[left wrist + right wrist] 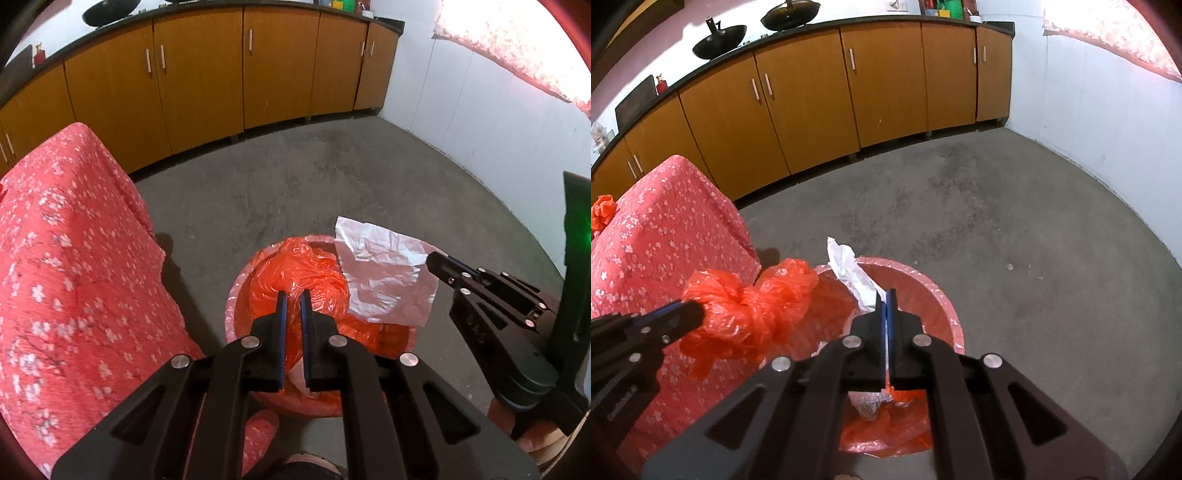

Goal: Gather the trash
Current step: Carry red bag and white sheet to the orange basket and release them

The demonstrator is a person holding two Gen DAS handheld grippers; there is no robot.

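Note:
A red trash bin [240, 291] lined with thin plastic stands on the floor below both grippers; it also shows in the right wrist view [942, 299]. My left gripper [294, 297] is shut on a crumpled orange plastic bag [303, 273] and holds it over the bin; from the right wrist view the bag [753, 306] hangs at the bin's left rim. My right gripper [887, 295] is shut on a crumpled white paper sheet [849, 269], held over the bin. In the left wrist view the paper [384, 273] hangs from the right gripper [436, 264] above the bin's right side.
A table draped in a red flowered cloth [66, 266] stands close on the left of the bin. Another orange scrap [604, 214] lies on the cloth. Orange kitchen cabinets [812, 99] run along the back. A white wall [480, 122] is on the right. Grey concrete floor [997, 221] lies beyond.

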